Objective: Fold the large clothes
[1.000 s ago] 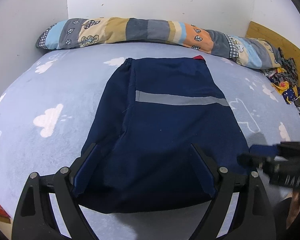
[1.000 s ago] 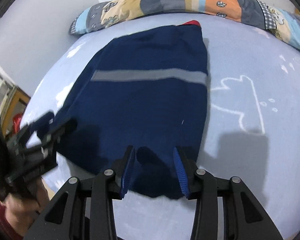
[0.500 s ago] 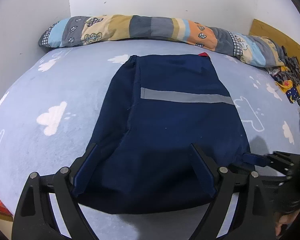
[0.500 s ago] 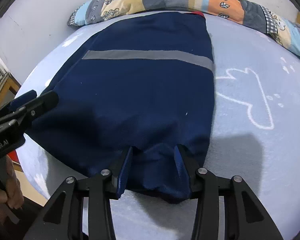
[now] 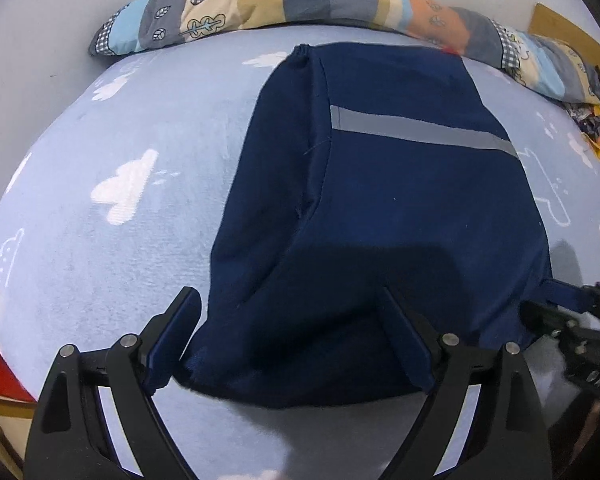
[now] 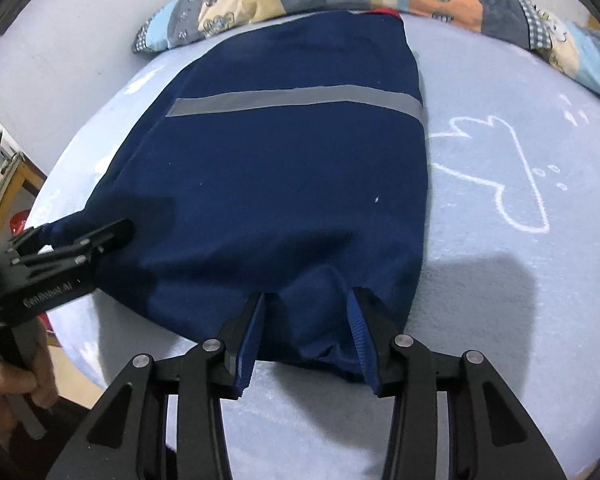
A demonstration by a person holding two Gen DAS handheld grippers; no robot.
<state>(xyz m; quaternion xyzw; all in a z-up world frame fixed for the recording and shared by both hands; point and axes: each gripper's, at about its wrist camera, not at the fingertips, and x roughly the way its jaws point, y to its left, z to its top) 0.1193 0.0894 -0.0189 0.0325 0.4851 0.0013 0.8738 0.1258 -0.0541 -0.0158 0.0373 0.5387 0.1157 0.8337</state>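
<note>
Sheet (image 5: 148, 128) covered the bed, its near edge cut off by both views. Navy garment (image 5: 380, 200) lay flat along the middle, far end reaching the bolster (image 5: 320, 4). Left gripper (image 5: 288, 320) stood wide open astride the near hem. Right gripper (image 6: 306, 312) half open at the near corner; pinch unclear, hem hidden.

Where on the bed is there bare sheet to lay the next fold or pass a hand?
Two free patches on the cloud-print sheet: left of the navy garment, up to the white wall, and right of it, around the cloud outline. Crowded: the patchwork bolster along the far edge, crumpled printed cloth far right, both tongs at the near hem.
</note>
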